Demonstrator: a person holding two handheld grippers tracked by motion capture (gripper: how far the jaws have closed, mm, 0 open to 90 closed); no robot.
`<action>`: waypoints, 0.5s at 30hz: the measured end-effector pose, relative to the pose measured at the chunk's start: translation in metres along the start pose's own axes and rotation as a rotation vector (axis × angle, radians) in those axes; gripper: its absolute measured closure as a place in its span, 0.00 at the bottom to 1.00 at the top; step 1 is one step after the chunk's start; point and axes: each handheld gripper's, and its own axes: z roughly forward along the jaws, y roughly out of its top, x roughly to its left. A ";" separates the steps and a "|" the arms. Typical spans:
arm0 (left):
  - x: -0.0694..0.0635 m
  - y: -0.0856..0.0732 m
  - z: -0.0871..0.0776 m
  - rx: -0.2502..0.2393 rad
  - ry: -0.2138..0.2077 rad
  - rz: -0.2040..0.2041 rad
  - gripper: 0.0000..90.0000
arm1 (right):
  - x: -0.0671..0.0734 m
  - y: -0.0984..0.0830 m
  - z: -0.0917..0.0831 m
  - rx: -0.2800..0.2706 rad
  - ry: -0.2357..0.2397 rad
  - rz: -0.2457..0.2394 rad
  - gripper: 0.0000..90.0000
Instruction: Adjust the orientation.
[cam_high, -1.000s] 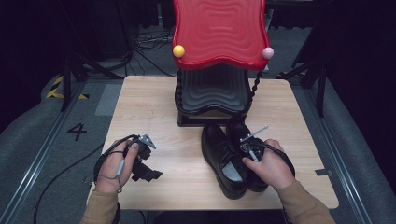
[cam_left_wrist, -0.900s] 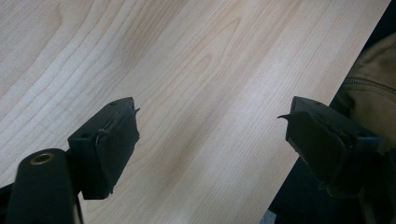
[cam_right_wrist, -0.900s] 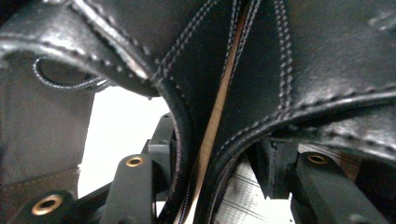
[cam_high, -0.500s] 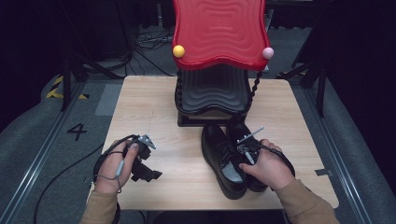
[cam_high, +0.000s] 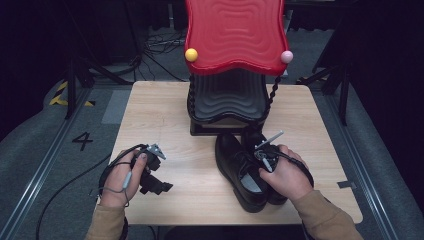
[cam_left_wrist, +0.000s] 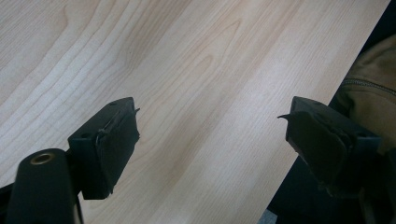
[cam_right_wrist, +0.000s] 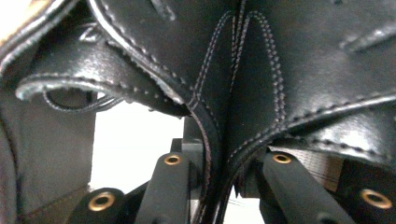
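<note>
Table (cam_high: 165, 115) bare at left | left hand-held gripper (cam_left_wrist: 212, 140) spread (near front edge) | right hand-held gripper (cam_right_wrist: 219, 186) pinching shoe (cam_high: 240, 170)

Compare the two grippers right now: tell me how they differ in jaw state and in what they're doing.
The left gripper has its jaws spread wide over bare wooden table, holding nothing; the right gripper has its jaws pinched on the leather edges of the black dress shoes. In the high view, the left gripper sits away from the shoes near the table's front left, while the right gripper is at the shoes. Both are hand-held with black jaws.
</note>
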 end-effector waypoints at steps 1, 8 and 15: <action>0.000 0.000 -0.001 -0.001 0.002 -0.005 0.19 | -0.001 0.000 0.000 0.000 0.005 0.016 0.89; 0.001 -0.002 -0.002 -0.008 0.004 -0.004 0.19 | -0.006 0.001 -0.010 0.008 0.005 0.037 0.91; 0.002 -0.004 -0.005 -0.017 0.004 -0.016 0.19 | -0.004 -0.001 -0.030 0.050 0.020 0.023 0.91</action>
